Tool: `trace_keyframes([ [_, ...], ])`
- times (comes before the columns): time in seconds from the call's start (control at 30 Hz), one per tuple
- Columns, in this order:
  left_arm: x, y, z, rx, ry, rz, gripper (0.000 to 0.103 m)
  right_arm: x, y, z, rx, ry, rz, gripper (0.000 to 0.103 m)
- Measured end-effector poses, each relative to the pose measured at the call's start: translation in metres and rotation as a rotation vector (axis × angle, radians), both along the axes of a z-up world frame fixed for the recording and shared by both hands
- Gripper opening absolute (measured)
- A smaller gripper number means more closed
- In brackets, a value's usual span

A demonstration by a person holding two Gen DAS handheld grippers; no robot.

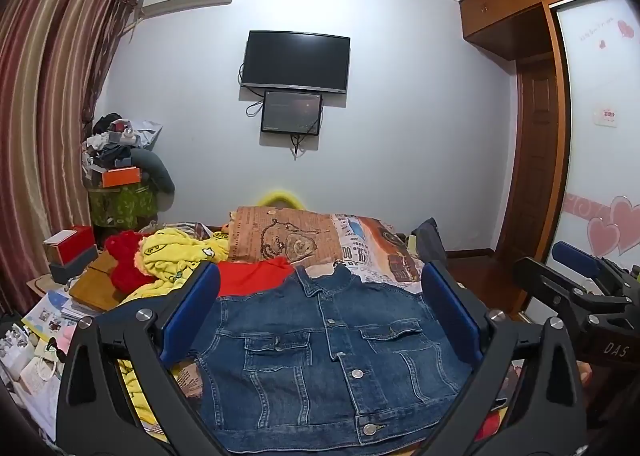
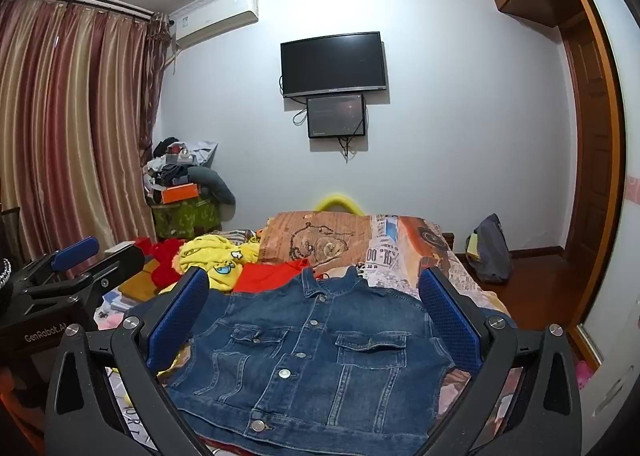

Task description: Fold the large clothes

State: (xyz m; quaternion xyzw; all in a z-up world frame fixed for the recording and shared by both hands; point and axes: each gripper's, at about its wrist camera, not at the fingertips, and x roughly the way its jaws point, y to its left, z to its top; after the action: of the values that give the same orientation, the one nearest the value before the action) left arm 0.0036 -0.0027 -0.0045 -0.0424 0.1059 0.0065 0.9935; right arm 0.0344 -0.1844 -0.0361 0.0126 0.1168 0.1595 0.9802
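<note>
A blue denim jacket (image 1: 320, 352) (image 2: 316, 352) lies flat and buttoned on the bed, collar away from me, hem near me. My left gripper (image 1: 320, 304) hovers above it, wide open, its blue pads (image 1: 192, 308) apart and empty. My right gripper (image 2: 316, 304) likewise stands open over the jacket with nothing between its fingers. In the left wrist view the right gripper (image 1: 576, 280) shows at the right edge. The left gripper (image 2: 80, 260) shows at the left in the right wrist view.
A patterned bedspread (image 1: 360, 240) covers the bed. Red (image 1: 252, 276) and yellow garments (image 1: 180, 256) lie left of the jacket. Boxes and papers (image 1: 68, 268) crowd the left side. A bag (image 2: 488, 248) sits on the floor at right, near the wardrobe (image 1: 536, 135).
</note>
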Motion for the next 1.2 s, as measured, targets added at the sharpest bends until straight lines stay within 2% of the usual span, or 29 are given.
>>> trace_keyframes([
  [0.43,0.002,0.011,0.003,-0.011,-0.002,0.008,0.101,0.001,0.0,-0.002,-0.002,0.002,0.0,0.103],
  [1.2,0.002,0.005,-0.004,-0.001,-0.002,0.006,0.101,0.003,0.001,-0.008,0.009,0.009,0.0,0.103],
])
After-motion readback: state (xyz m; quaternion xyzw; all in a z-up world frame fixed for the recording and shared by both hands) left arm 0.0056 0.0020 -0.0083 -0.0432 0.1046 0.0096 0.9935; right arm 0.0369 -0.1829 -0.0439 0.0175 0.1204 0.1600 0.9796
